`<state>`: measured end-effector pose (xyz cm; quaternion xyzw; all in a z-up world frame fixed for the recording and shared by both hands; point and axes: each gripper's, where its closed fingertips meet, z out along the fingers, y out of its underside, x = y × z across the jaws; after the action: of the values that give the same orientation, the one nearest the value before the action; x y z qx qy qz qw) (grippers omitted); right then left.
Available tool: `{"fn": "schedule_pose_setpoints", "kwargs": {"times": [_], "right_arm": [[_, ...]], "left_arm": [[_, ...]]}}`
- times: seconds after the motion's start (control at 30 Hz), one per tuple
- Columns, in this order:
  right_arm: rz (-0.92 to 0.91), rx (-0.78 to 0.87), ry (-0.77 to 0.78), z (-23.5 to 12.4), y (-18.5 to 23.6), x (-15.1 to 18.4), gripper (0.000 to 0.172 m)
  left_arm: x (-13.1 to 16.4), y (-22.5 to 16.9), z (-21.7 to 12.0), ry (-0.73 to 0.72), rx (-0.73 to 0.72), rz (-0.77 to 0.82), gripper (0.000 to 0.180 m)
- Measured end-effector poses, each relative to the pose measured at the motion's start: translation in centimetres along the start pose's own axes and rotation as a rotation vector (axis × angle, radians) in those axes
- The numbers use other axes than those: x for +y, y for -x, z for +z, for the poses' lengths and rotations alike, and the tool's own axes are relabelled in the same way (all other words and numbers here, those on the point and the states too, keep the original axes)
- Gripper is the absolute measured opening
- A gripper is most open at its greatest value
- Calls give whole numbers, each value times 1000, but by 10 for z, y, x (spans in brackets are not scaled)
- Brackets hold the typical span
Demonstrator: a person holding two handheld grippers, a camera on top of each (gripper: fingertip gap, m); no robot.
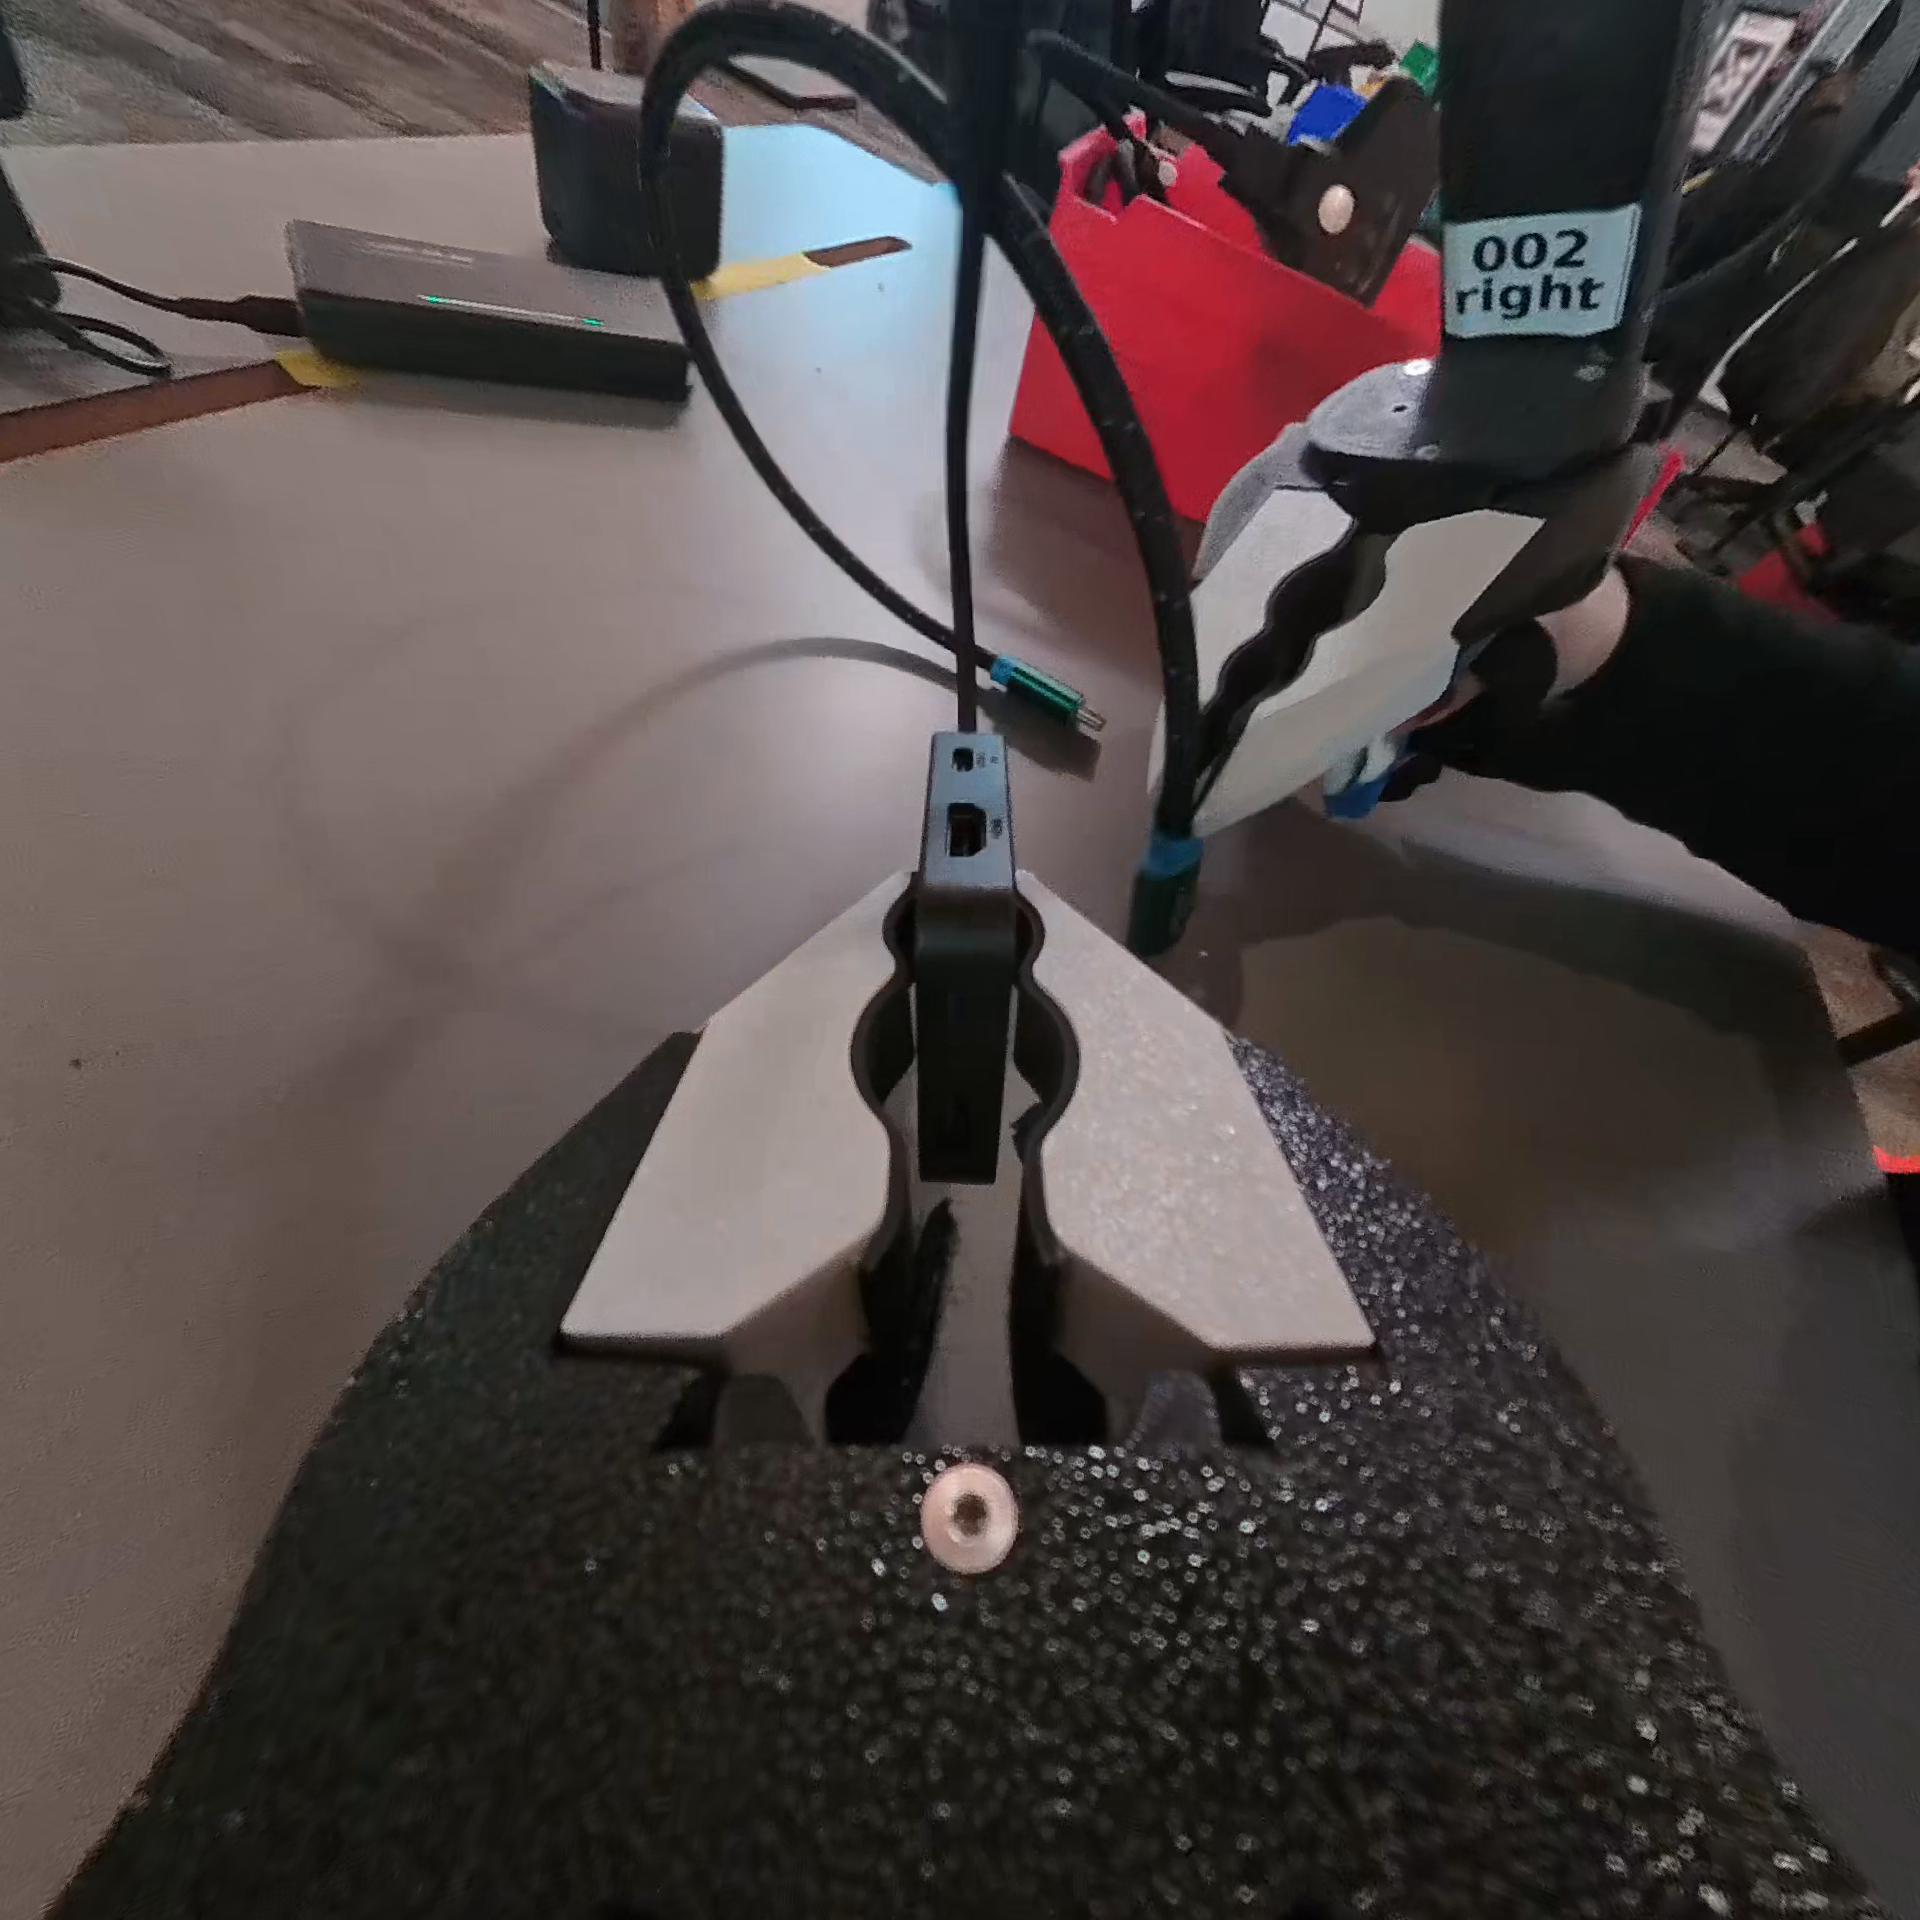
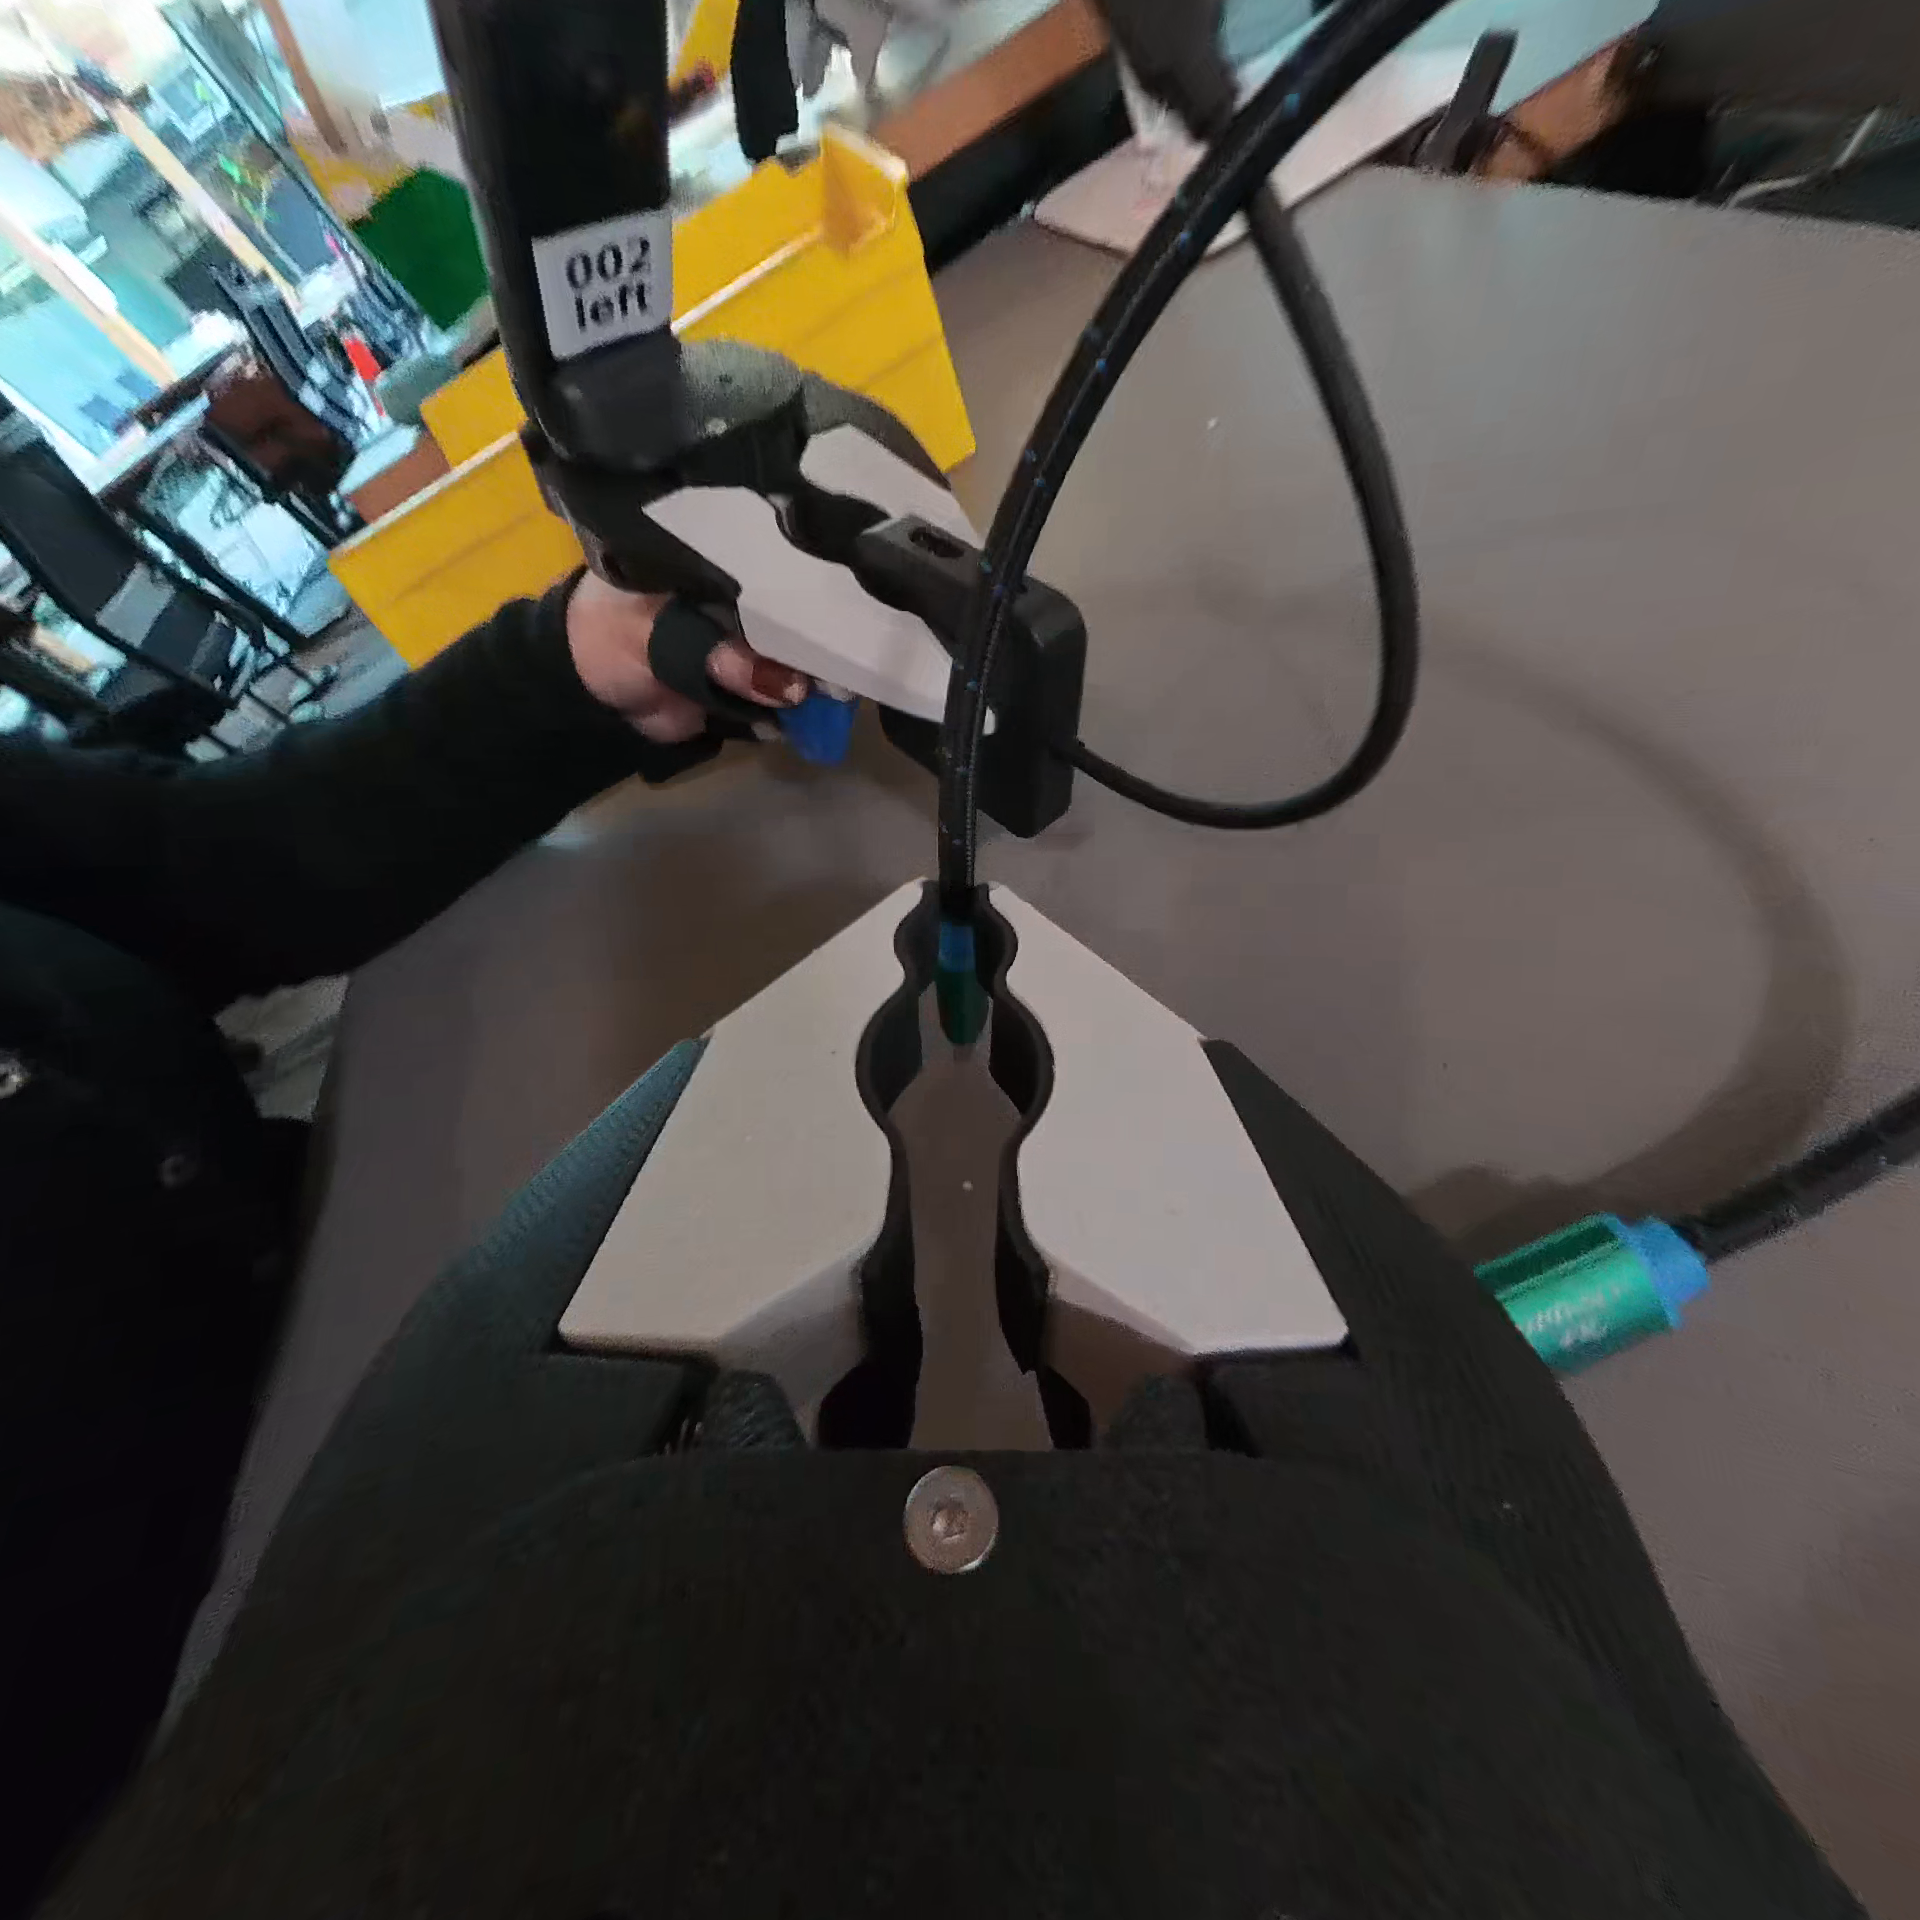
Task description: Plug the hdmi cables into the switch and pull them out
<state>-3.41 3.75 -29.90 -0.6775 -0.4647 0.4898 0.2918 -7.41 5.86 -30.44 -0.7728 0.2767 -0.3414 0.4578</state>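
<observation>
Worktop (image 1: 312, 727) first: a broad grey-brown surface fills both views, with a red bin (image 1: 1195, 343) at 1 o'clock in the left wrist view and a yellow bin (image 2: 665, 436) at 11 o'clock in the right wrist view.

Left tool (image 1: 961, 914) next: its jaws stand a narrow way apart and both pads press the flat sides of the black switch (image 1: 966, 831), which sits on edge between them with its open ports facing up. From the right wrist view that same tool comes in from 10 o'clock, tilted nose-down toward the worktop, with a hand (image 2: 634, 665) in a black sleeve round its grip. A thin black lead (image 1: 961, 416) rises from the switch's far end toward 12 o'clock.

Right tool (image 2: 956, 914): nearly closed, pads pinching a green plug (image 2: 958, 997) with a blue collar, its tip pointing back toward the camera. Its braided cable (image 2: 1039, 468) climbs out past the fingertips and arcs over toward 1 o'clock, crossing in front of the switch. In the left wrist view this tool hangs at 2 o'clock, nose-down, with the plug just over the worktop and right of the switch, apart from it.

Smaller still: a second green plug (image 1: 1039, 696) lies loose on the worktop just beyond the switch. A dark box with green lights (image 1: 488, 312) sits at 10 o'clock.
</observation>
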Motion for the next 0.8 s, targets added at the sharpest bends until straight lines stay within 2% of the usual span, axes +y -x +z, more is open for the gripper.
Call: {"fn": "schedule_pose_setpoints", "kwargs": {"times": [0.47,0.67,0.8], "right_arm": [[43,44,118,22,-5,17,7],[230,11,116,26,-9,20,17],[367,-55,120,32,-6,20,12]], "left_arm": [[8,-6,8,50,-7,76,12],[10,-3,7,58,-19,84,11],[11,-2,8,61,-22,91,11]]}}
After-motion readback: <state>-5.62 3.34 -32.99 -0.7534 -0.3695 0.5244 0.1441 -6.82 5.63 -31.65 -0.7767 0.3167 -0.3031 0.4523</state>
